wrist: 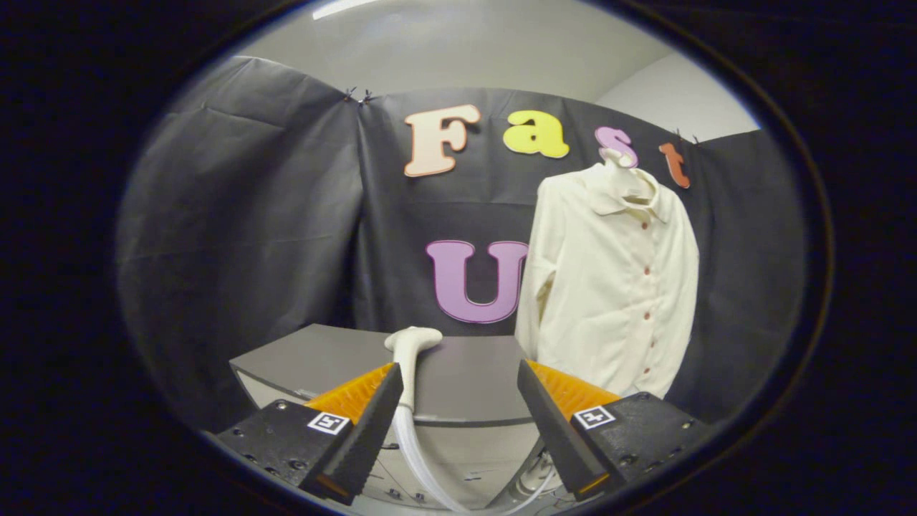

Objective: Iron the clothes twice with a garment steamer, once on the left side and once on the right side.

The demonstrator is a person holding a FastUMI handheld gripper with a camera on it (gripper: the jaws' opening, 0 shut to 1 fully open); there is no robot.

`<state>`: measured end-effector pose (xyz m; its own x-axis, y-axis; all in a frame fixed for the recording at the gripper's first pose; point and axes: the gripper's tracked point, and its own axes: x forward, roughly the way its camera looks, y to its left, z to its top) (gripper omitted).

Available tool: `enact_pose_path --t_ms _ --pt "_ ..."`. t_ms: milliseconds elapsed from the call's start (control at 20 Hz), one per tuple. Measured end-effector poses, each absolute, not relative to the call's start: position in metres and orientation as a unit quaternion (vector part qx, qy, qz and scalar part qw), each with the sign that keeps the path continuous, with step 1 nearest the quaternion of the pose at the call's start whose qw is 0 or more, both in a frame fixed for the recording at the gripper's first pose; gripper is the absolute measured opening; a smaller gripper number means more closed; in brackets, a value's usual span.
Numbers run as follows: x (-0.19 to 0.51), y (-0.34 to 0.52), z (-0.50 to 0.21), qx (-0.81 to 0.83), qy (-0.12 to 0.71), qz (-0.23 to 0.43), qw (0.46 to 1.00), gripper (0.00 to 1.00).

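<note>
In the gripper view, the gripper [456,373] is spread wide and holds nothing, the steamer head [410,351] stands just ahead of its left finger at the cabinet's [473,387] front edge, and the cream shirt [616,287] hangs beyond the cabinet's right corner.

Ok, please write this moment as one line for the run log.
phase: approach | gripper: open, holding nothing | steamer head: upright beside one finger, on grey unit | shirt: hanging beyond the fingers
</note>
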<state>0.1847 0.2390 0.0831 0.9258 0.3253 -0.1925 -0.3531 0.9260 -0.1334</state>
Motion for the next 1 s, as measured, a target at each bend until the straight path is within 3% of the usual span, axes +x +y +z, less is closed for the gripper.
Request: enact_pose_path --t_ms 300,650,1000 --pt "0.229 0.315 0.042 -0.036 0.178 0.229 0.956 0.98" --pt "0.28 0.348 -0.019 -0.074 0.308 0.248 0.915 0.97" --pt "0.289 0.347 -0.057 -0.096 0.429 0.19 0.878 0.96"
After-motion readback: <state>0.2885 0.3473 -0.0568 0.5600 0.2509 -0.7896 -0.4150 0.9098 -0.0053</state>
